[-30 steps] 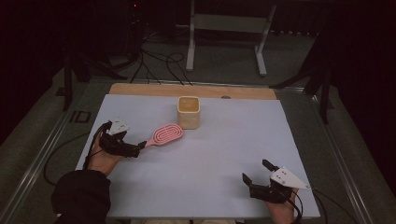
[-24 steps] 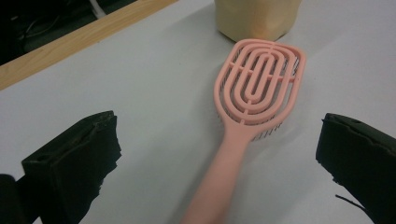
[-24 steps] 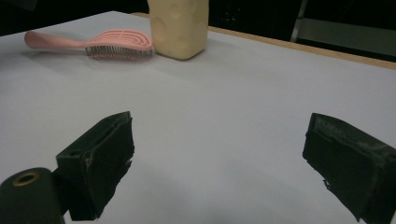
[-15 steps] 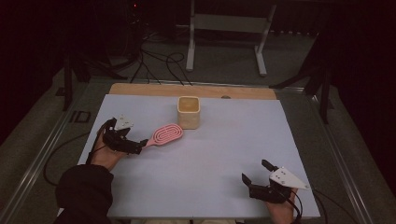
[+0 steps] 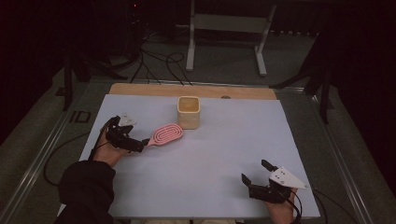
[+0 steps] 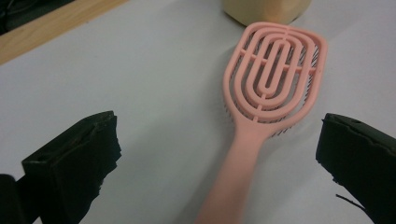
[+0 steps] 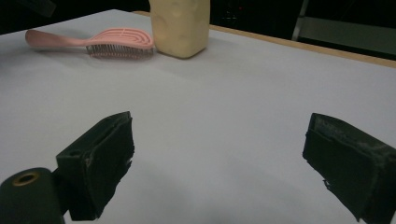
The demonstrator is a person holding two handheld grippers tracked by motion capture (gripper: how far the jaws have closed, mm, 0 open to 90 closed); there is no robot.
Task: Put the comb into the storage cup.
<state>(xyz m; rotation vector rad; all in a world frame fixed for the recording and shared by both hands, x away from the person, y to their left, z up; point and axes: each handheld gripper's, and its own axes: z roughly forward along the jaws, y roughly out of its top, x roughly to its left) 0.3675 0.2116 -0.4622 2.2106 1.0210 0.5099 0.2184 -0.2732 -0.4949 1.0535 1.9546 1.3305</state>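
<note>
A pink hairbrush (image 5: 166,134) lies bristles down on the white table, its head beside a cream square cup (image 5: 189,112). My left gripper (image 5: 137,144) stands open at the brush's handle end. In the left gripper view the brush (image 6: 268,98) stretches up between the two spread jaws, the handle running down the middle, untouched by either jaw. My right gripper (image 5: 254,175) is open near the table's front right, nothing between its jaws. From the right gripper view the brush (image 7: 100,43) and the cup (image 7: 180,25) lie far off at the upper left.
A wooden strip (image 5: 191,90) runs along the table's far edge. Cables (image 5: 154,60) and a metal stand (image 5: 226,32) occupy the dark floor beyond. The white table top (image 5: 233,140) stretches bare between the two grippers.
My left gripper has edged forward and right toward the brush's handle, so the handle now lies between its jaws. The right gripper has stayed in place.
</note>
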